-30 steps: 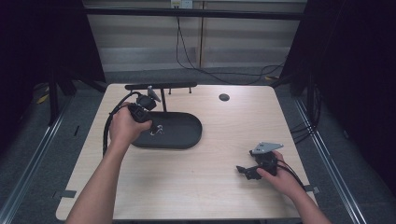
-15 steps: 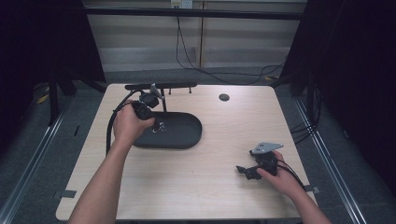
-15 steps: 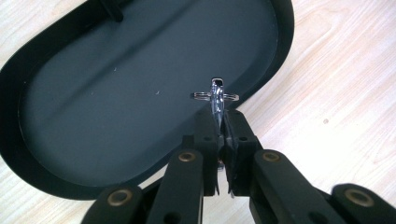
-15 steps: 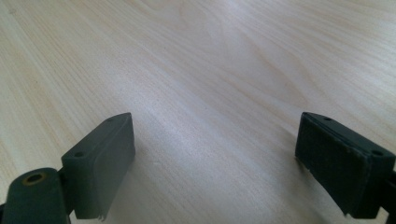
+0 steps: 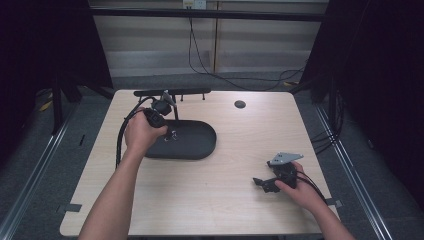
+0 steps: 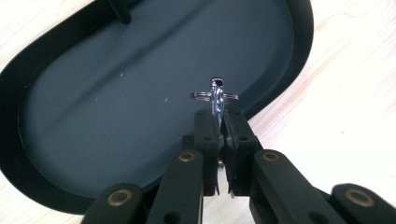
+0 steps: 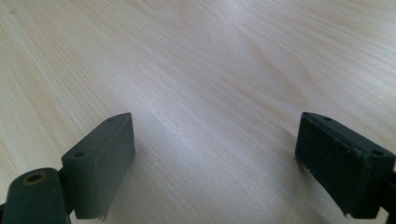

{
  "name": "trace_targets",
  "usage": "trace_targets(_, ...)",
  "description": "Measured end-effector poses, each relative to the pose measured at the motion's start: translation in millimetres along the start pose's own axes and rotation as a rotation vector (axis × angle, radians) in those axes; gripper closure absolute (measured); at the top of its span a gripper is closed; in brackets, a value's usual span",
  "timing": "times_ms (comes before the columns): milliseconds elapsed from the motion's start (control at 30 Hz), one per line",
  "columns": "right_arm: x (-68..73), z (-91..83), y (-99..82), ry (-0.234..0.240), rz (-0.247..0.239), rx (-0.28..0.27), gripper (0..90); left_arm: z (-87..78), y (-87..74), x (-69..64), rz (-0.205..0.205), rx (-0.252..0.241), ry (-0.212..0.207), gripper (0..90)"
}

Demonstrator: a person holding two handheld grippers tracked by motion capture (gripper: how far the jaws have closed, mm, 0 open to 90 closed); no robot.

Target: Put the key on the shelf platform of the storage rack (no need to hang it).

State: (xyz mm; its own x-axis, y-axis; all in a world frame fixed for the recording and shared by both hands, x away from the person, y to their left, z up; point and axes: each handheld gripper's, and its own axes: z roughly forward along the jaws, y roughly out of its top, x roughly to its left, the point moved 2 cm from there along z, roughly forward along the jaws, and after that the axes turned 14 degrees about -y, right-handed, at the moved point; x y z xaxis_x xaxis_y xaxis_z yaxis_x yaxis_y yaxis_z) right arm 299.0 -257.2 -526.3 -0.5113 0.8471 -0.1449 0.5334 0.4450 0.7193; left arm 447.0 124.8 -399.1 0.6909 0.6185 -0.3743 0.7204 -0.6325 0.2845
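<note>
The small shiny metal piece (image 6: pixel 215 97) pinched in the left gripper (image 6: pixel 220 125) is hard to identify: in the left gripper view it looks like a thin silver ring seen nearly edge-on with a glinting upright part through it, and its lower end is hidden between the jaws, which are pressed together on it. It is held over the black oval tray (image 6: pixel 93 93), near the tray's rim; whether it touches the tray floor cannot be told. The tray's edges are cut off by the frame at the top and left of that view, and a dark post standing at the tray's far end is cut off too.

In the high view the left hand (image 5: pixel 142 134) covers most of the left gripper (image 5: pixel 170 131) and the tray's left end, so the metal piece shows there only as a tiny bright speck (image 5: pixel 172 135). A thick black cable loops from the gripper off the tray's left side. Behind the tray (image 5: pixel 200 145) a black bar with short pegs (image 5: pixel 172 92) lies along the table's far edge, and right of the tray, farther back, sits a small dark round disc (image 5: pixel 240 104).

Well to the right of the tray and nearer the person, the right hand (image 5: pixel 300 190) rests the right gripper (image 5: pixel 262 184) on the wooden table (image 5: pixel 230 200), its grey three-cornered plate on top. In the right gripper view its jaws stand wide apart around bare wood, nothing between them.
</note>
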Motion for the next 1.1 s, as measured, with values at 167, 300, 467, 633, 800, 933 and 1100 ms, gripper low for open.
trace_targets(167, 0.0, 0.0, 0.0, 0.000, 0.000, 0.000, 11.3, 2.7, 0.8, 1.3, -0.005, 0.006, 0.012, 85.5)
trace_targets(300, 0.0, 0.0, 0.0, 0.000, 0.000, 0.000, 11.3, 6.3, 1.3, 2.7, 0.000, 0.011, 0.022, 85.5)
trace_targets(467, 0.0, 0.0, 0.0, 0.000, 0.000, 0.000, 11.3, 11.7, 2.9, 4.4, 0.007, 0.015, 0.038, 85.4)
trace_targets(633, 0.0, 0.0, 0.0, 0.000, 0.000, 0.000, 11.3, 17.9, 4.5, 5.5, 0.005, 0.011, 0.043, 85.5)
trace_targets(800, 0.0, 0.0, 0.0, 0.000, 0.000, 0.000, 11.3, 24.9, 4.2, 7.0, 0.004, 0.023, 0.033, 85.5)
trace_targets(933, 0.0, 0.0, 0.0, 0.001, -0.001, -0.001, 11.3, 29.5, 3.2, 10.1, 0.003, 0.029, 0.041, 85.4)
trace_targets(1100, 0.1, 0.0, 0.0, 0.001, -0.001, -0.001, 11.4, 33.8, 3.1, 11.5, -0.011, 0.022, 0.045, 85.4)
